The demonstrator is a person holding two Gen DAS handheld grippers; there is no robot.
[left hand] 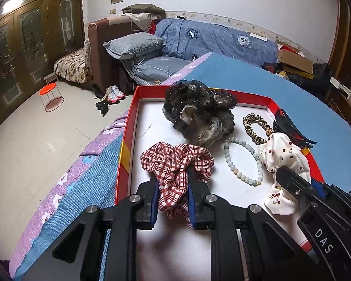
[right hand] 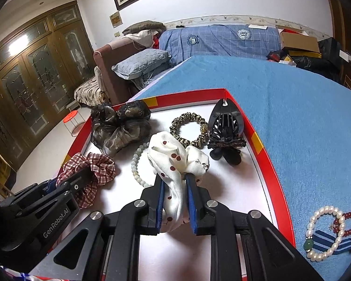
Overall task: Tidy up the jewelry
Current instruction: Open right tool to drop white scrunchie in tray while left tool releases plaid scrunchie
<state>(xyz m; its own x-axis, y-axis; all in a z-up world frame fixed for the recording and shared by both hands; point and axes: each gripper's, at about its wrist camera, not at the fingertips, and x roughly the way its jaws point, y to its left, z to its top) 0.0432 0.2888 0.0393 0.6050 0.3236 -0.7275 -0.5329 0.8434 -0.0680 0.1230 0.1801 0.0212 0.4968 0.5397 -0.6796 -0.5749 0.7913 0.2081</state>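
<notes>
A red box (left hand: 133, 107) with a white floor lies on a blue cloth. My left gripper (left hand: 172, 178) is shut on a red plaid scrunchie (left hand: 175, 159) inside the box at its near left. My right gripper (right hand: 174, 178) is shut on a white cherry-print scrunchie (right hand: 175, 161) in the box's middle. Both show in each other's view: the right gripper (left hand: 283, 173) and the left gripper (right hand: 79, 178). Also in the box are a black gauze scrunchie (right hand: 119, 126), a pale bead bracelet (left hand: 241, 161), a leopard hair tie (right hand: 189, 128) and a black claw clip (right hand: 225, 128).
On the blue cloth (right hand: 304, 117) right of the box lie a pearl bracelet (right hand: 323, 231), a red bead bracelet (right hand: 347, 222) and a blue striped ribbon (right hand: 332, 241). Behind are a bed with a pillow (left hand: 135, 44), a wardrobe and an orange stool (left hand: 50, 96).
</notes>
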